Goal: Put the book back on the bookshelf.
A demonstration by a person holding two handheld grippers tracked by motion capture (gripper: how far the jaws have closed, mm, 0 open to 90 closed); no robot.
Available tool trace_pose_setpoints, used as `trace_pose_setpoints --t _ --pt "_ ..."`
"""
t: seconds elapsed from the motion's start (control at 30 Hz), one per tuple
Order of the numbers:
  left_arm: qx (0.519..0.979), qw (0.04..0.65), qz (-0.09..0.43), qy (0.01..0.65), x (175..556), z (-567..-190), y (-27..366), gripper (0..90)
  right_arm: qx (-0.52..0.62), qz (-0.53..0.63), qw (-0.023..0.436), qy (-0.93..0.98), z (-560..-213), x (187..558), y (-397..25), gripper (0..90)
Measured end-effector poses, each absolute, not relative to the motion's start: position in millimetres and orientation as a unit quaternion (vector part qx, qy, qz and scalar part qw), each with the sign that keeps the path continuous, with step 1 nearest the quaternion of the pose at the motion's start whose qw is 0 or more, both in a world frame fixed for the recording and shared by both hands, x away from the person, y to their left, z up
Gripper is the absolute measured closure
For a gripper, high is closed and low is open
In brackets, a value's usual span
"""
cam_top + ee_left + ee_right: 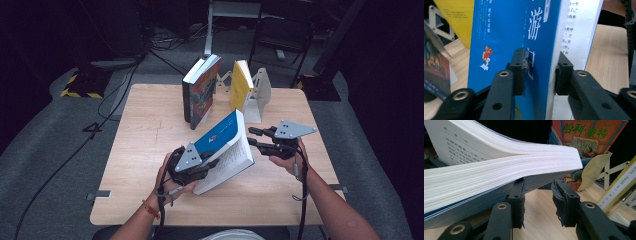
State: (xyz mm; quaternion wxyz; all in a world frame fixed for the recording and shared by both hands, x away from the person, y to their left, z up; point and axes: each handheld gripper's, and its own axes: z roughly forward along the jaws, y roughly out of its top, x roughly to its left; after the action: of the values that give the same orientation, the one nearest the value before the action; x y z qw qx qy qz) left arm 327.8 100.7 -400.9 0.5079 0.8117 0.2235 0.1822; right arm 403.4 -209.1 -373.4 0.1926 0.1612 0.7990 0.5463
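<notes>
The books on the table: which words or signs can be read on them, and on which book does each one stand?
"游" and, partly behind a jaw, "记": blue book, white characters on its cover, held in the left gripper.
"哈利·波特": dark book, green title.
Banner below that title: too small to read.
Open page of the blue book: printed characters, too blurred.
Yellow book: small print along its edge, unreadable.

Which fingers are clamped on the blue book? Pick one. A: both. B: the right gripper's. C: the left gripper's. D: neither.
C: in the left gripper view the left gripper has its fingers pressed on the cover and pages of the blue book, while the right gripper is open beneath the page edges with wood showing in the gap.
</notes>
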Motion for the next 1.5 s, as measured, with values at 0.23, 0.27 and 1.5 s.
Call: trace_pose_setpoints --t 0.23,0.27,1.5 --pt "0.810 0.493 0.197 0.249 311.0 -418.3 103.7 60.3 0.162 0.544 0.146 0.810 -390.8 407.3 -197.6 59.1" --pt "0.808 0.497 0.190 0.252 311.3 -420.0 104.2 57.9 0.158 0.549 0.138 0.809 -391.5 408.2 -196.7 57.3" --pt "0.791 0.562 0.153 0.186 363.4 -414.1 72.0 67.7 0.125 0.570 0.172 0.794 -349.1 392.8 -228.4 61.1"
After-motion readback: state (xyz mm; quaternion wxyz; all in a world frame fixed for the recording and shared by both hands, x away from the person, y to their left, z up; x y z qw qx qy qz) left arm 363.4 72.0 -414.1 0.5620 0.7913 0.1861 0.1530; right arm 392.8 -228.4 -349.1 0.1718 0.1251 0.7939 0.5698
